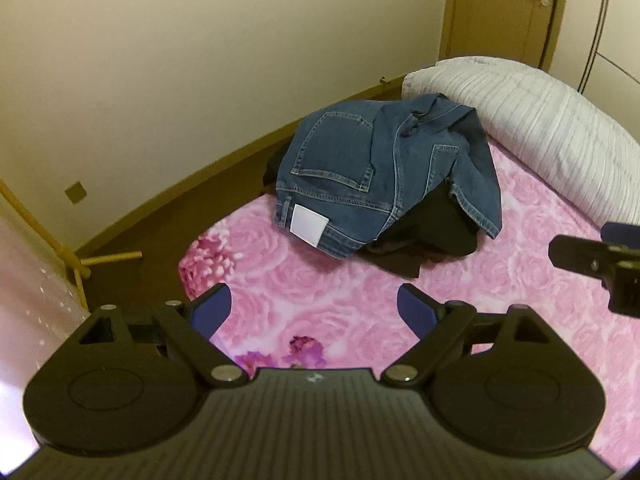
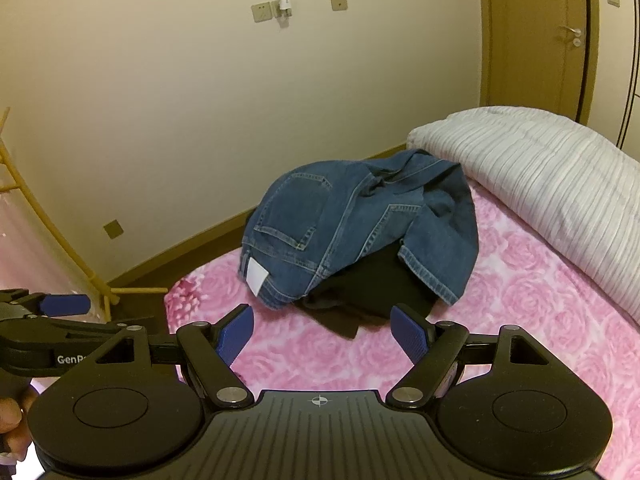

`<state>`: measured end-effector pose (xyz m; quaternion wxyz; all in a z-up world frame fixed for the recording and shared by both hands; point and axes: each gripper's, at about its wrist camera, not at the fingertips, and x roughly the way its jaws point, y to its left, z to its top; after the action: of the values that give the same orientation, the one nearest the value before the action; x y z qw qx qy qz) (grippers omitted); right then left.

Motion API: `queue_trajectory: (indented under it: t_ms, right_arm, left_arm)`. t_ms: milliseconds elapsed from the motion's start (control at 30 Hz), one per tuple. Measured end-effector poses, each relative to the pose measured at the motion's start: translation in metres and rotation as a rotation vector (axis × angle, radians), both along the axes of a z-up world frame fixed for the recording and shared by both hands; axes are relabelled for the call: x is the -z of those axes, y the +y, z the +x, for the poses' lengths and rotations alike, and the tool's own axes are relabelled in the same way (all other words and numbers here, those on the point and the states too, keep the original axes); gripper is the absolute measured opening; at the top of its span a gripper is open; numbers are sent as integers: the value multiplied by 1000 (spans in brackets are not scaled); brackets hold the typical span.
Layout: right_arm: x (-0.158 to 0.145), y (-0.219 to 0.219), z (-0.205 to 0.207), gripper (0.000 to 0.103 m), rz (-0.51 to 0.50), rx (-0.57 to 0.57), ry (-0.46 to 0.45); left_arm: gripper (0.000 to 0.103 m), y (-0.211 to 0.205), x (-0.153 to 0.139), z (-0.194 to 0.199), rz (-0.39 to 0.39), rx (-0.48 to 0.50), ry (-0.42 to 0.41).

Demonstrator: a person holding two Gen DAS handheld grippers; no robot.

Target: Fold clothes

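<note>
Hovering over bed (image 1: 500, 280), you held both tools spread, nothing gripped: left tool (image 1: 314, 308), right tool (image 2: 322, 332). Jeans (image 1: 360, 176) lay crumpled on black garment (image 1: 432, 228), heaped at bed's far corner beside white duvet (image 1: 540, 128), well short of folded. My read: you needed waistband corners, one per tool, pinching denim only, clear of black layer, then dragging onto open pink sheet for flattening.

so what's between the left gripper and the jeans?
Only bare pink floral bedspread between the open left gripper and the jeans, per the left wrist view.
</note>
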<state>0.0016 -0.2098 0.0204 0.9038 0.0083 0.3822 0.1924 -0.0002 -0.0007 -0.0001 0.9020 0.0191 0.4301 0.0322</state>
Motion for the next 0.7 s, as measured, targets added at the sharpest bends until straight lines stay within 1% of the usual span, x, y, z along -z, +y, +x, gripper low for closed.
queue_trajectory:
  t_ms: [167,267,467,700]
  right_arm:
    - [1,2,6,79,-8,-3,4]
    - [3,-5,4,79,12,-7,2]
    - [7,-10,5,79,7,-14,9]
    - [9,-11,3,79,7,-17,10]
  left_arm:
    - [88,-4,1,0,-18,2,4]
    - [88,-6,2,-1,-29,4,7]
    - [88,-8,4,-1,-48,3,0]
    - [88,-10,2,-1,-27,10,2]
